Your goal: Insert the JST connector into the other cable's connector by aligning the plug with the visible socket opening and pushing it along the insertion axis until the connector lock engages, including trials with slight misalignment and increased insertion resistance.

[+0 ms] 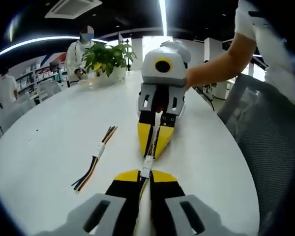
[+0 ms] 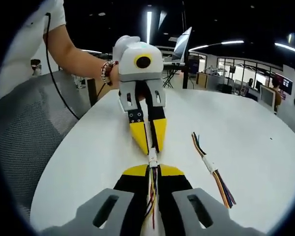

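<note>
Two white JST connectors [image 1: 147, 165] meet end to end between the facing grippers, above the white table [image 1: 49, 147]. My left gripper [image 1: 145, 173] is shut on one cable's wires just behind its connector. Facing it, my right gripper [image 1: 155, 152] is shut on the other cable. In the right gripper view, coloured wires [image 2: 153, 189] run back between my right gripper's [image 2: 153, 168] jaws, and the joined white connectors [image 2: 152, 158] sit just ahead of its tips. The left gripper [image 2: 151, 147] points back from beyond them. Whether the lock is engaged I cannot tell.
A spare multicoloured cable [image 1: 95, 158] with a white connector lies on the table to one side, seen too as cable [image 2: 211, 169]. A potted plant [image 1: 108, 59] stands at the far end. A mesh chair [image 2: 24, 128] is by the table edge. People stand in the background.
</note>
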{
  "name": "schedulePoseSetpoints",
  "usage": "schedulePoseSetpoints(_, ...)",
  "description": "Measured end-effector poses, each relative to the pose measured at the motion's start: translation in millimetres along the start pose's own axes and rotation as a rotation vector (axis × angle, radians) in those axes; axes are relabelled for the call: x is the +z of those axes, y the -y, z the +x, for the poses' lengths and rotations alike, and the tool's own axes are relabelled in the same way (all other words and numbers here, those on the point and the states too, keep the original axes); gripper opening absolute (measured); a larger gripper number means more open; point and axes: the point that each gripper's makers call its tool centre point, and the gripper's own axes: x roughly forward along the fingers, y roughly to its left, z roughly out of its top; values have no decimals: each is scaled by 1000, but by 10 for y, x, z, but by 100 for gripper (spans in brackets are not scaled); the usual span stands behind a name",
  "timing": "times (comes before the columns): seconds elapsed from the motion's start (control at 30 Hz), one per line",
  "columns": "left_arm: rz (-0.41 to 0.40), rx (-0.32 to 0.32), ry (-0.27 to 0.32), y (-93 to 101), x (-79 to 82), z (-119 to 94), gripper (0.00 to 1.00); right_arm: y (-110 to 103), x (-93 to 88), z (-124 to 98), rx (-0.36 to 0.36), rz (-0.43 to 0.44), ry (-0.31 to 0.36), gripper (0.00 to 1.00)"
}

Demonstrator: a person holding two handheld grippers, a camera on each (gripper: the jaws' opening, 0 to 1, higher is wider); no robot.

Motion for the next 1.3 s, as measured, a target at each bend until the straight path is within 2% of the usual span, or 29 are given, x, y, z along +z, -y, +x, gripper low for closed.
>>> schedulePoseSetpoints(0.3, -1, -19, 18, 37, 49, -25, 0, -31, 41, -21, 20, 49, 27, 3)
schedulePoseSetpoints(0.33, 3, -70, 39, 126, 87, -8, 0, -33, 59, -15, 19, 64, 37, 3)
schedulePoseSetpoints(0.4, -1, -29, 22, 62, 64, -6, 0, -11, 54, -18, 16, 74, 30, 3)
schedulePoseSetpoints(0.43, -4, -29, 21, 60, 63, -7, 0, -14, 49, -21, 15, 74, 30, 3)
schedulePoseSetpoints(0.6, -12, -37, 29, 44, 72, -9, 0, -1, 58, -31, 13, 127, 43, 3)
schedulePoseSetpoints(0.77, 13, -63, -3, 93, 46, 25, 0, -43, 17, -14, 24, 149, 24, 2)
schedulePoseSetpoints(0.93, 6, -70, -2, 92, 41, 36, 0, -38, 6, -20, 21, 163, 24, 2)
schedulePoseSetpoints(1.17, 26, -34, 3, -8, 76, 105, 0, 79, -15, -52, -26, 124, 24, 3)
schedulePoseSetpoints(1.3, 12, -10, 9, -76, 126, 141, 0, 167, -7, -112, -49, 136, 41, 3)
